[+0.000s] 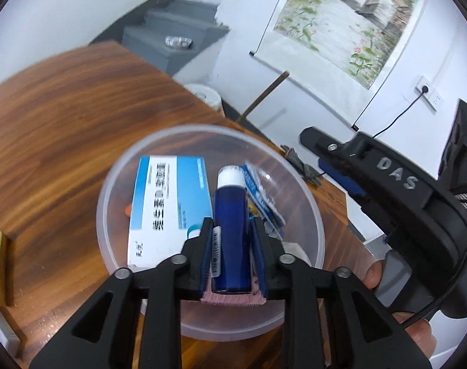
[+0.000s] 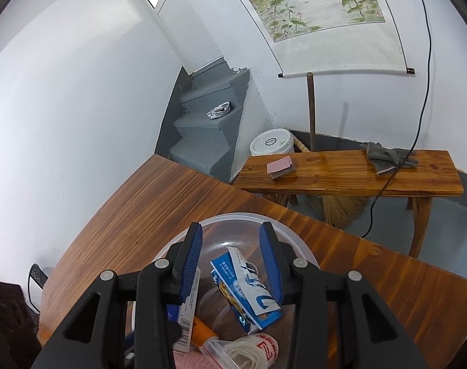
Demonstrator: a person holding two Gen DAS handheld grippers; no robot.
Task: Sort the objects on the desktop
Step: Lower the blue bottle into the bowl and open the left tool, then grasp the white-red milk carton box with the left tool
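- Risk first: the dark blue cylindrical tube with a white cap (image 1: 230, 230) sits between the blue pads of the left gripper (image 1: 232, 230), directly above the clear round plastic bowl (image 1: 110, 190). On the cap's right a sliver of gap shows beside the pad, so I judge the hold loose or just let go; whether the other pad presses I cannot tell.
- If the tube drops from here, it could land on the white-and-blue cardboard medicine box (image 1: 169, 203) lying in the bowl and roll toward the rim, or knock the light bowl along the brown wooden tabletop (image 1: 64, 117).
- A second hazard: the right gripper (image 2: 230, 264) hangs over the same bowl, close beside the left one, so the two tools could collide if either swings across the bowl.
- Right jaws stand apart with nothing clamped; the blue-and-white foil sachet (image 2: 249, 289) lies in the bowl below them, not held.
- Also in the bowl: an orange tube (image 2: 202, 332) and a roll of white tape (image 2: 252, 350), near the rim closest to the right camera.
- Pose: the left gripper tilts steeply down into the bowl; the right tilts down less, with a thumb (image 1: 373, 273) visible on its handle just outside the bowl's rim.
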